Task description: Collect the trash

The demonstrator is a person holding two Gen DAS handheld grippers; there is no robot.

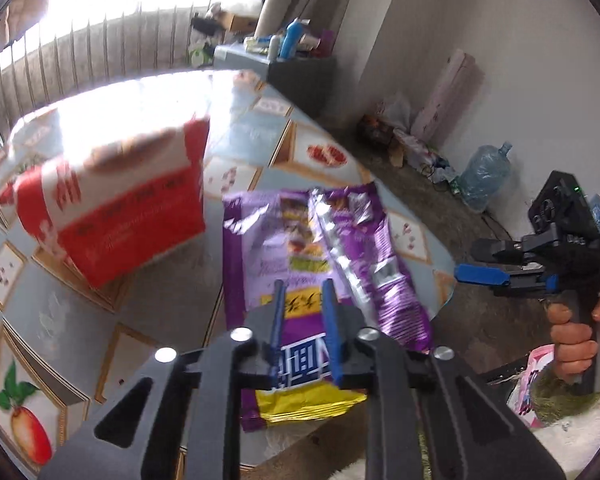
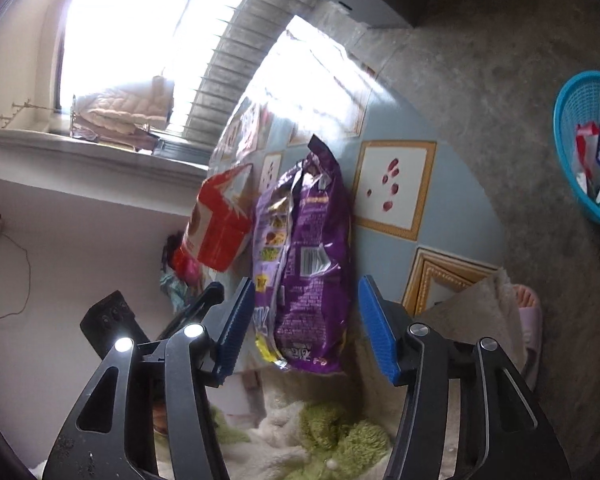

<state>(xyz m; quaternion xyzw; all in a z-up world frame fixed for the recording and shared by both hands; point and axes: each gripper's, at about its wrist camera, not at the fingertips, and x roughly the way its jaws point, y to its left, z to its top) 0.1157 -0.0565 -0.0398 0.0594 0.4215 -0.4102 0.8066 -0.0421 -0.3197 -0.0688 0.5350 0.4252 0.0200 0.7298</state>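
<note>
A purple snack bag (image 1: pixel 300 264) lies flat on a round table (image 1: pixel 260 128) covered with a fruit-print cloth, just beside a red and white carton (image 1: pixel 116 208) that sits at its nine o'clock in the left wrist view. The left gripper (image 1: pixel 303 300) hangs over the near end of the bag with its blue fingers (image 1: pixel 329 320) drawn close together, a narrow gap between them through which the bag's yellow and purple print shows; whether the pads pinch the wrapper cannot be told. At three o'clock in that view the right gripper (image 1: pixel 484 274) is held by a hand (image 1: pixel 576 340) off the table's edge. From the right wrist view, the right gripper (image 2: pixel 306 320) has its blue fingers (image 2: pixel 374 328) standing well apart, the bag (image 2: pixel 312 248) framed between them but not touched. A turquoise plastic basket (image 2: pixel 568 136) with wrappers in it stands on the grey floor at two o'clock, well apart from the table.
</note>
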